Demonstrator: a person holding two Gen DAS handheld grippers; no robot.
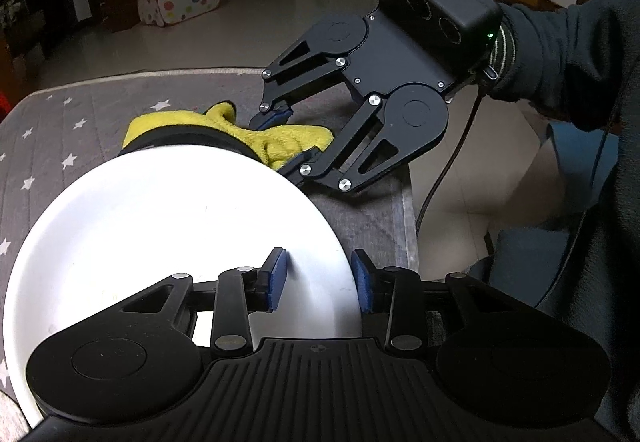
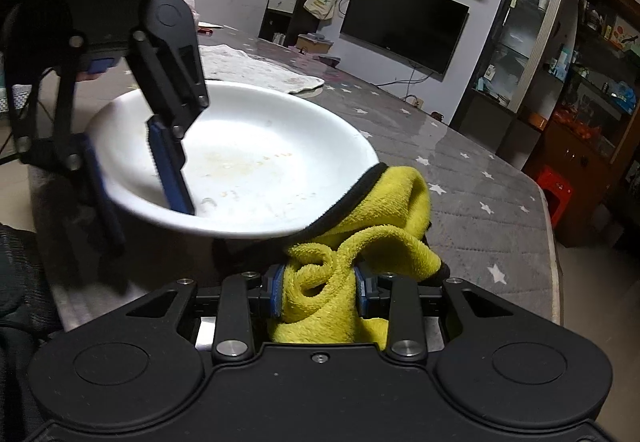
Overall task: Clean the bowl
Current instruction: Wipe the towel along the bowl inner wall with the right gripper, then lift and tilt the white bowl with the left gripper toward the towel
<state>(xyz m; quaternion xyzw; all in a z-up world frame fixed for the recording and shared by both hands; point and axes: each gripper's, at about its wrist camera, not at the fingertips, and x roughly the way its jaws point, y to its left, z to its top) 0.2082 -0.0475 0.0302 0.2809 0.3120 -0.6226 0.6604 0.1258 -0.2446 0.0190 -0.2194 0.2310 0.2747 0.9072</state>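
A white shallow bowl (image 1: 160,222) (image 2: 260,146) with faint yellowish smears inside is at the near corner of the grey star-patterned table (image 1: 60,130) (image 2: 480,210). My left gripper (image 1: 320,280) (image 2: 148,218) straddles its rim, one blue pad (image 2: 170,170) against the inner wall, the other against the outside, shut on the bowl. A yellow cloth (image 1: 180,122) (image 2: 380,202) with a black edge lies bunched at the bowl's far rim, partly under it. My right gripper (image 1: 288,138) (image 2: 320,290) is shut on the cloth, right beside the bowl.
A white towel (image 2: 256,70) lies further back on the table. The table edge (image 1: 408,202) runs just right of the bowl, with floor beyond. A person's dark sleeve (image 1: 560,54) holds the right gripper. Shelves and a television (image 2: 400,26) stand along the walls.
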